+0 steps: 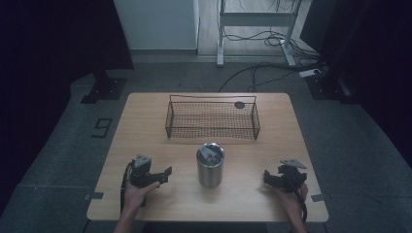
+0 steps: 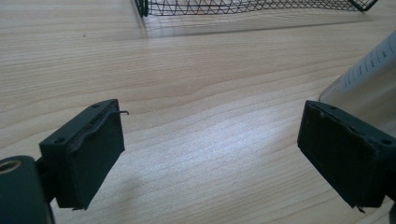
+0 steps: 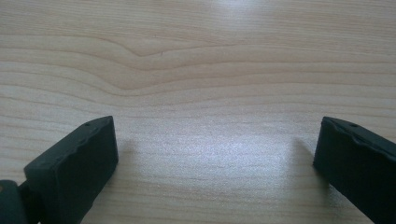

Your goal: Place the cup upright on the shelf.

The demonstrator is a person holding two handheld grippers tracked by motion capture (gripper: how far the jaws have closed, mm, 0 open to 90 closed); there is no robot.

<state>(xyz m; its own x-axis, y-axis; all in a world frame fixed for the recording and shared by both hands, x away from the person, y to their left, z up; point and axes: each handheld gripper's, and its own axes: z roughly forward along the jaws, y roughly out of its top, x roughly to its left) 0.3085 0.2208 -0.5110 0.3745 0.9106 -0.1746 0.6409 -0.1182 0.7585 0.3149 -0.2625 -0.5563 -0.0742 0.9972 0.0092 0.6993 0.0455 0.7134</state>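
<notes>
A steel cup [image 1: 210, 165] stands upright on the wooden table [image 1: 145, 126], front centre, with small grey items inside that I cannot make out. My left gripper [image 1: 165, 175] rests on the table to the cup's left, held by a hand, open. In the left gripper view its gripper [image 2: 210, 154] has jaws wide apart over bare wood, with the cup's wall [image 2: 369, 79] at the right edge. My right gripper [image 1: 267, 177] lies to the cup's right, also open. The right gripper view has its gripper [image 3: 215, 163] with jaws spread and nothing between them.
A black wire basket [image 1: 212, 118] stands at the back middle of the table, its front edge [image 2: 252, 7] seen in the left gripper view. A dark round disc [image 1: 239, 105] lies behind it. Cables and a desk frame [image 1: 252, 29] sit on the floor beyond.
</notes>
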